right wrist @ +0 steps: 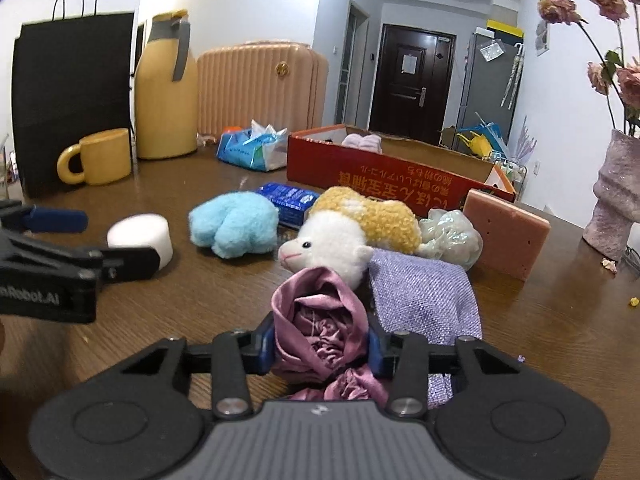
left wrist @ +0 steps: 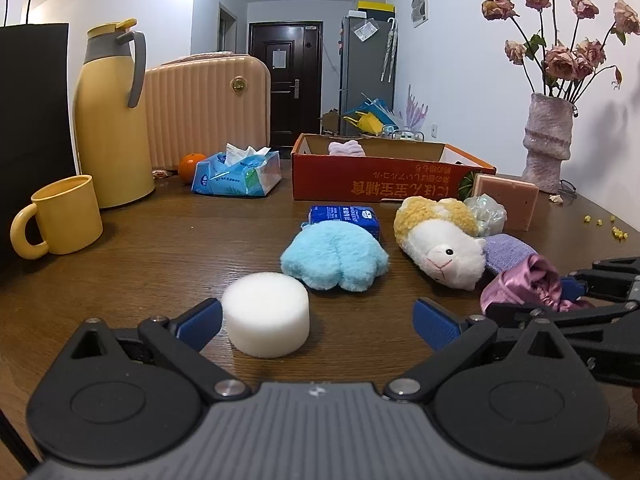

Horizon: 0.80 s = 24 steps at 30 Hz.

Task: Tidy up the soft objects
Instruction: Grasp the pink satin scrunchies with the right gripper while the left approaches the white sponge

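Right gripper point(right wrist: 321, 346) pads pressed both sides of the pink satin pouch point(right wrist: 320, 320), so we read it as clamped on that item, with the pouch resting on the table point(right wrist: 560, 360) well in front of the red cardboard box point(right wrist: 384, 182). Left gripper point(left wrist: 316, 320) stood wide open, with the white foam puck point(left wrist: 266, 322) touching its left pad only; nothing was held there.

We judged the step in hand to be the pick-up of the pouch for transfer to the box, which already contained a pale pink item point(right wrist: 362, 142). Between the pouch and the box lay the alpaca plush point(right wrist: 348, 232), the lilac cloth point(right wrist: 424, 300) and the blue fluffy mitt point(right wrist: 236, 228).

We judged that the next move called for a lift high enough to clear the plush and the near wall of the box, then a release inside. We noted that slippery satin might slide from the pads.
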Each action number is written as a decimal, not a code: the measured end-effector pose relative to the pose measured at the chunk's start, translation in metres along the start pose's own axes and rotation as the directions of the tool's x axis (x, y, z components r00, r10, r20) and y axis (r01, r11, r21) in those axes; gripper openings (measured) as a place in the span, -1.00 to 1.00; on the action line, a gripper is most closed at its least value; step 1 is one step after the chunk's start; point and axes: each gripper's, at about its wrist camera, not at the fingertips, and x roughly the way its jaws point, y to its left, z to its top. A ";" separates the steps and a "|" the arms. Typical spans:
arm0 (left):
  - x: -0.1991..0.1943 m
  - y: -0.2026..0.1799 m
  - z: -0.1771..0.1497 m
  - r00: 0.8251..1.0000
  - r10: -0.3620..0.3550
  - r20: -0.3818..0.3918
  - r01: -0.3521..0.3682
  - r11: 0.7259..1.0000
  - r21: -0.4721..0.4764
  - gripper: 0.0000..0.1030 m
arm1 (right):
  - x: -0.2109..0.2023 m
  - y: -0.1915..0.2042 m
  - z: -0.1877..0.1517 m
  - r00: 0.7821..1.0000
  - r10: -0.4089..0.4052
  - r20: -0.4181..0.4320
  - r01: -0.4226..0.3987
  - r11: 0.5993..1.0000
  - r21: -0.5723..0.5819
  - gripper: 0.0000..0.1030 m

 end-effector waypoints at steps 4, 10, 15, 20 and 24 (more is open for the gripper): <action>0.000 0.000 0.001 1.000 0.008 0.000 -0.008 1.000 -0.002 1.00 | -0.008 -0.005 0.001 0.999 -0.015 0.049 0.014 0.999 0.033 -0.22; 0.001 0.003 0.006 1.000 0.015 -0.003 -0.015 1.000 -0.006 1.00 | -0.023 -0.017 0.002 0.990 -0.056 0.130 0.043 0.994 0.097 -0.22; 0.001 0.006 0.015 1.000 0.028 0.014 -0.029 0.999 0.022 1.00 | -0.030 -0.027 0.002 0.984 -0.084 0.159 0.061 0.987 0.147 -0.22; 0.006 0.013 0.022 0.998 0.051 0.023 -0.052 0.997 0.056 1.00 | -0.034 -0.035 0.001 0.977 -0.118 0.176 0.084 0.979 0.187 -0.22; 0.018 0.023 0.024 0.997 0.070 -0.010 -0.070 0.997 0.032 1.00 | -0.035 -0.039 0.000 0.974 -0.140 0.180 0.101 0.972 0.212 -0.22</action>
